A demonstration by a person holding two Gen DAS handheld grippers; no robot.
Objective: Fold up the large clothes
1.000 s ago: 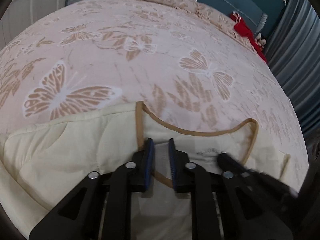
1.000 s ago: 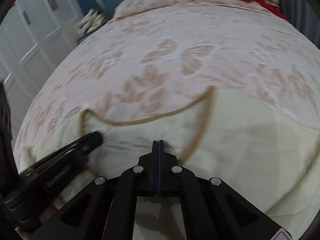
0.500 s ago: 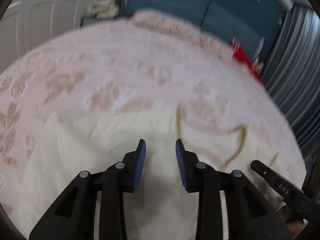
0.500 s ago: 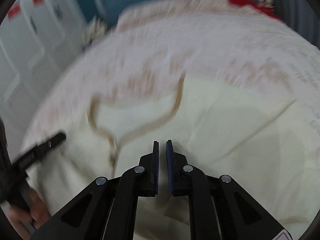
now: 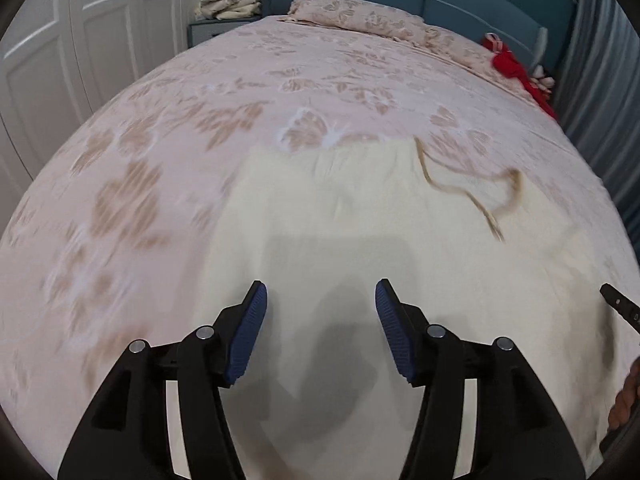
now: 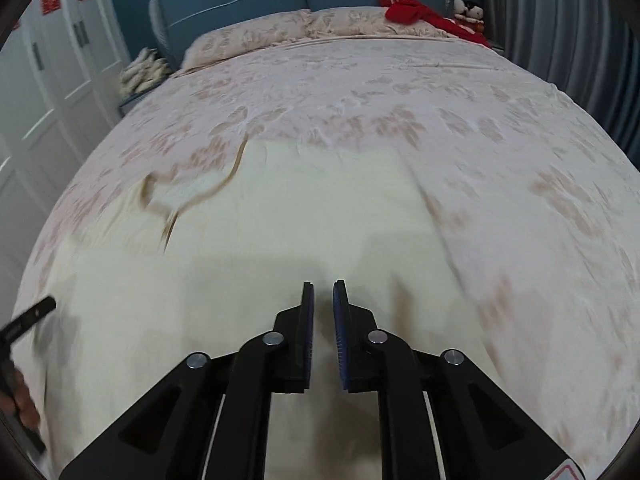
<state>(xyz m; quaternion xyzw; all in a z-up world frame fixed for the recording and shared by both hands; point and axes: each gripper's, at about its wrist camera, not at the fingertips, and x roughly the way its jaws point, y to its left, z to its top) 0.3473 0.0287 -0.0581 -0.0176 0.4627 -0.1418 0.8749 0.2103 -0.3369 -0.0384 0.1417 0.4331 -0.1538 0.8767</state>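
Cream garment (image 5: 320, 216) lies spread flat on the bed (image 5: 168, 128), on its near part, and reaches toward the near edge below both cameras. Its far edge runs straight across the butterfly-patterned bedcover, about at the middle of the bed. The neckline with tan trim (image 5: 472, 188) lies at the far end of the cloth, between the two grippers: to the right in the left wrist view, to the left in the right wrist view (image 6: 188, 196).

The left gripper (image 5: 320, 320) hangs above the cloth with its jaws wide apart. They have just been opening, and nothing is between the blue pads (image 5: 248, 332); the fabric lies below them, and its shadow falls on the cloth. The right gripper (image 6: 323, 332) also hangs over the garment, with a narrow gap between its jaws. These too have just been opening, and the gap is empty; the pads (image 6: 342, 344) do not press on the cloth.

In each view the other gripper shows only as a black tip at the side edge, with some fingers of the person behind it.

At the head of the bed lie pillows (image 6: 280, 28) in the same pattern, and a red cloth (image 6: 420, 14) at the far right corner.
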